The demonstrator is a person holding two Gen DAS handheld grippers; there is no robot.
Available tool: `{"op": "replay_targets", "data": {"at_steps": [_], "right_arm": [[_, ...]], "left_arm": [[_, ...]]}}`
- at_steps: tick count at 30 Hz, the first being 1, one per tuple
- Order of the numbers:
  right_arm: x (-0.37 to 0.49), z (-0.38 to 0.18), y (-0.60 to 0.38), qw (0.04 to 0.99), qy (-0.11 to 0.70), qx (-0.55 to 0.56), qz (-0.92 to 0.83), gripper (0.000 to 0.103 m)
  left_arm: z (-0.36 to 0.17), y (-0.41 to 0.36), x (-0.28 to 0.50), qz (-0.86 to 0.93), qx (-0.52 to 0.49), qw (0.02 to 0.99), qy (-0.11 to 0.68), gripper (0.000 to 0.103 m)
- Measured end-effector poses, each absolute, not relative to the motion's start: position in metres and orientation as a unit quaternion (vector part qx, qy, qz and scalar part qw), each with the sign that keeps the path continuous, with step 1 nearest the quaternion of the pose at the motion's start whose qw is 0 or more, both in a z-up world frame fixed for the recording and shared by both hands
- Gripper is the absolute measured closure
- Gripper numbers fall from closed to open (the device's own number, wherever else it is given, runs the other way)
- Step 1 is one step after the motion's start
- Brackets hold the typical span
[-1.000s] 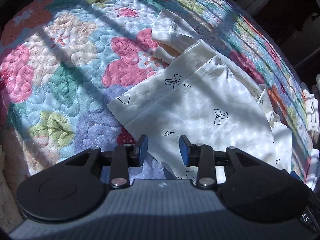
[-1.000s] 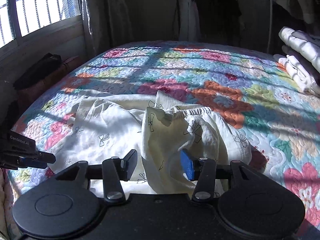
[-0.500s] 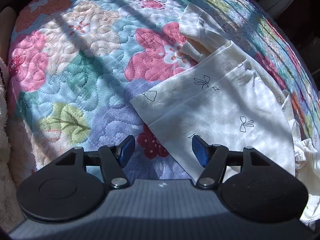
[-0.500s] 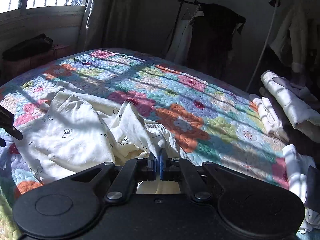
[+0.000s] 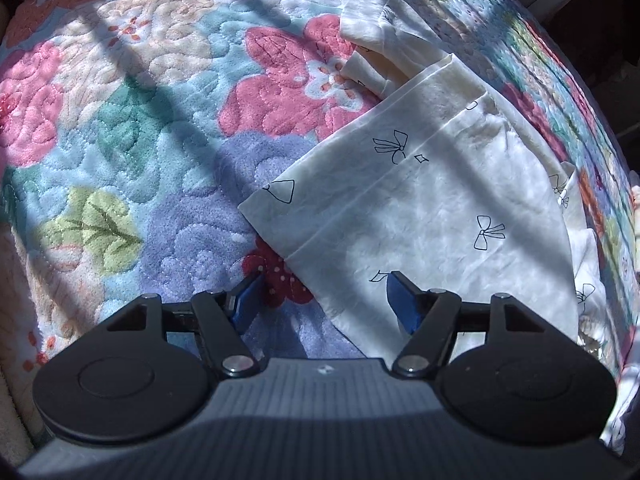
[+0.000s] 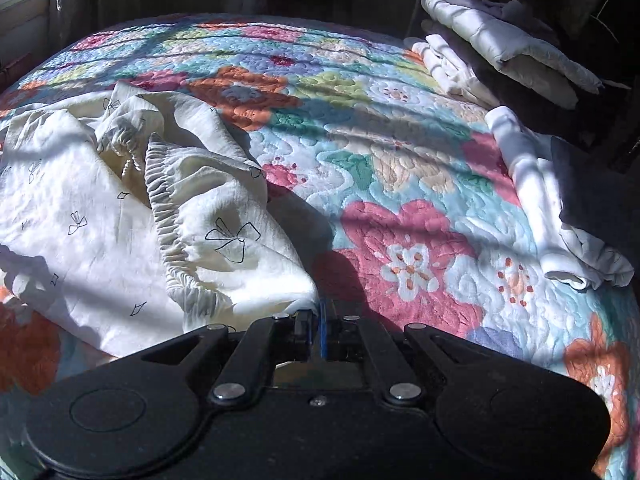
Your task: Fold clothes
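Note:
Cream trousers printed with small black bows (image 5: 420, 216) lie on a flowered quilt (image 5: 152, 128). My left gripper (image 5: 322, 300) is open, low over the hem corner of one leg; its right finger is over the cloth, its left over the quilt. In the right wrist view my right gripper (image 6: 318, 326) is shut on the edge of the trousers (image 6: 224, 216) by the gathered elastic waistband (image 6: 168, 216), which is pulled toward me.
Folded white clothes (image 6: 496, 40) are stacked at the far right of the bed, and a white and dark garment (image 6: 560, 204) lies near its right edge. A window and curtain are at the far left. The quilt (image 6: 400, 160) lies between.
My right gripper shut on the waistband edge and pulled it rightward over the quilt. My left gripper opened wider and settled over the hem corner.

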State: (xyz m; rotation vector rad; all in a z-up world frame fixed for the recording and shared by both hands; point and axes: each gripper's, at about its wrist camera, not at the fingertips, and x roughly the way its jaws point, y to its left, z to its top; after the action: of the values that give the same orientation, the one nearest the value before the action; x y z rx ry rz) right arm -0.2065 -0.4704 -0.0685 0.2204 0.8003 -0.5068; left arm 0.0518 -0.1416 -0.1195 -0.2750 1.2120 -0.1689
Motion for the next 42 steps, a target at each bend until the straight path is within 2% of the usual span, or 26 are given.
{"op": "replay_targets", "data": {"at_steps": [1, 2, 4, 5, 8, 11, 13, 15, 23, 26, 28, 38, 42], "right_arm": [[-0.210, -0.068, -0.470, 0.883, 0.382, 0.128, -0.242, 0.085], [-0.213, -0.062, -0.466, 0.889, 0.367, 0.151, -0.228, 0.082], [-0.209, -0.041, -0.448, 0.916, 0.329, 0.163, -0.164, 0.049], [-0.202, -0.032, -0.435, 0.926, 0.322, 0.152, -0.129, 0.047], [-0.174, -0.029, -0.401, 0.936, 0.331, 0.112, -0.030, 0.046], [-0.133, -0.051, -0.372, 0.921, 0.373, 0.091, 0.072, 0.046], [-0.107, -0.071, -0.349, 0.907, 0.401, 0.067, 0.112, 0.046], [-0.088, -0.086, -0.323, 0.900, 0.417, 0.027, 0.123, 0.047], [-0.061, -0.112, -0.243, 0.889, 0.407, -0.144, 0.152, 0.046], [-0.052, -0.121, -0.235, 0.889, 0.396, -0.179, 0.141, 0.051], [-0.047, -0.121, -0.235, 0.893, 0.389, -0.179, 0.136, 0.102], [-0.051, -0.085, -0.267, 0.879, 0.412, 0.001, 0.241, 0.101], [-0.064, -0.083, -0.267, 0.845, 0.437, 0.054, 0.302, 0.101]], "left_arm": [[-0.120, -0.143, 0.052, -0.082, -0.125, 0.810, 0.567, 0.081], [-0.121, -0.145, 0.053, -0.084, -0.121, 0.810, 0.568, 0.092], [-0.123, -0.149, 0.055, -0.089, -0.113, 0.810, 0.568, 0.096], [-0.124, -0.150, 0.055, -0.092, -0.109, 0.810, 0.569, 0.099], [-0.120, -0.150, 0.053, -0.092, -0.106, 0.814, 0.564, 0.101], [-0.107, -0.142, 0.047, -0.083, -0.103, 0.827, 0.546, 0.102], [-0.097, -0.140, 0.041, -0.069, -0.066, 0.842, 0.531, 0.102], [-0.089, -0.132, 0.037, -0.062, -0.052, 0.851, 0.520, 0.102], [-0.081, -0.110, 0.029, -0.071, -0.116, 0.847, 0.515, 0.102], [-0.078, -0.105, 0.028, -0.077, -0.137, 0.844, 0.512, 0.102], [-0.077, -0.102, 0.026, -0.081, -0.152, 0.843, 0.510, 0.102], [-0.042, -0.078, 0.012, -0.085, -0.173, 0.868, 0.458, 0.099], [-0.048, -0.074, 0.016, -0.074, -0.177, 0.861, 0.470, 0.090]]}}
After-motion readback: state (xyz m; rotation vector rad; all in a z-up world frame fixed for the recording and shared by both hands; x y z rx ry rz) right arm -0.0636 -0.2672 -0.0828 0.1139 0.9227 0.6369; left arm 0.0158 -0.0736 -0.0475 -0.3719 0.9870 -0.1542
